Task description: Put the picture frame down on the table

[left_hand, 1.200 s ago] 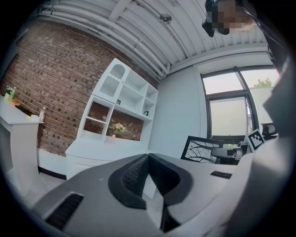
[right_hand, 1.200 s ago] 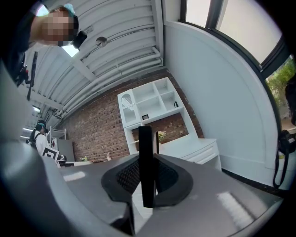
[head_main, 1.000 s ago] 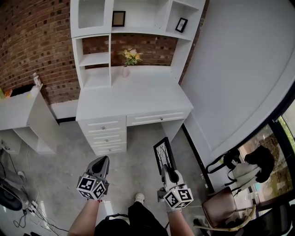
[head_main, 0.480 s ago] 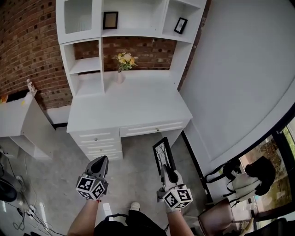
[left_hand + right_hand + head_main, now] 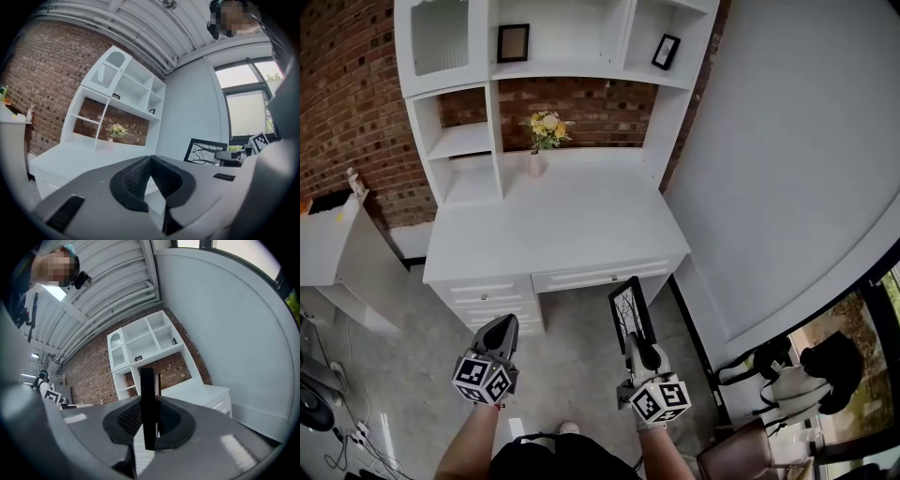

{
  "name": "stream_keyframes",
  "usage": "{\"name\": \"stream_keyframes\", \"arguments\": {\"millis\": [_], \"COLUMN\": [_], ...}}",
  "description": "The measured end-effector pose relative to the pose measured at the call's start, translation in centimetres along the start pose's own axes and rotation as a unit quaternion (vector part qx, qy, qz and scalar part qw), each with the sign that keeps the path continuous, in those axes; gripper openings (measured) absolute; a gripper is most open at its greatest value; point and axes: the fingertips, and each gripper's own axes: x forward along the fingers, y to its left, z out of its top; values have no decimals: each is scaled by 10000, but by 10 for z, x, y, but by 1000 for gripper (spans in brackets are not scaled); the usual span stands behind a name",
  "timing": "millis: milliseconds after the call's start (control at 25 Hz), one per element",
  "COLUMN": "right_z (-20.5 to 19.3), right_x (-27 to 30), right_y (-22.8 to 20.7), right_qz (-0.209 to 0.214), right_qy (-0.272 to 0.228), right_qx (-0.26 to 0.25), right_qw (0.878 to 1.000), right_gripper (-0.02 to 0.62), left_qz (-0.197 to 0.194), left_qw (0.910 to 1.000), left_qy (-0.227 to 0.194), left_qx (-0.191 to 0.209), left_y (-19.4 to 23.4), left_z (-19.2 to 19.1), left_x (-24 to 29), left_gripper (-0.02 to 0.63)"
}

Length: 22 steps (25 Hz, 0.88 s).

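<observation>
1. The right gripper (image 5: 635, 352) pinches the black picture frame with a tree drawing (image 5: 631, 312) by its lower edge only. The frame stands upright above the jaws, over the grey floor (image 5: 572, 361), just in front of the near right corner of the white wooden desk with drawers (image 5: 553, 220) and not yet over its top. With such a narrow hold, I judge that the frame could swing or slip out when it is tipped to lie flat.
2. The left gripper (image 5: 501, 330) has its jaws pressed together with nothing between them. It is well to the left of the frame, so it gives no support if the frame tilts.
3. If the frame is carried too low, it could knock the near edge of the desk. If it is set down too close to that edge, it could fall to the floor.
4. A small pale vase with yellow flowers (image 5: 536, 159) stands at the far side of the desk top. A placement too far in could tip it.
5. In the right gripper view the frame shows only edge-on, as a dark strip, so I cannot tell how deep it sits between the pads.
6. The back of the frame is not visible, so I cannot say if it has a stand.
</observation>
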Motion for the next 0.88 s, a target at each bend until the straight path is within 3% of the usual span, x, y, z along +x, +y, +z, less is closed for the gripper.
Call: {"name": "stream_keyframes", "arguments": {"millis": [600,880], "right_z": [-4,4], "right_x": [22,50], "right_y": [-33,-56], "right_qz": [-63,-154], "right_qy": [79,28], "right_qx": [97,58], "right_qw": [9999,9999], "right_gripper": [46,46], "left_qz": [199,94], "left_qw": [9997,9999], "left_qy": [36,34], "left_qx": [-95,-126], "left_y": [11,18], "left_z": [-10,-9], "left_x": [32,77], "left_gripper": [-2,-2]}}
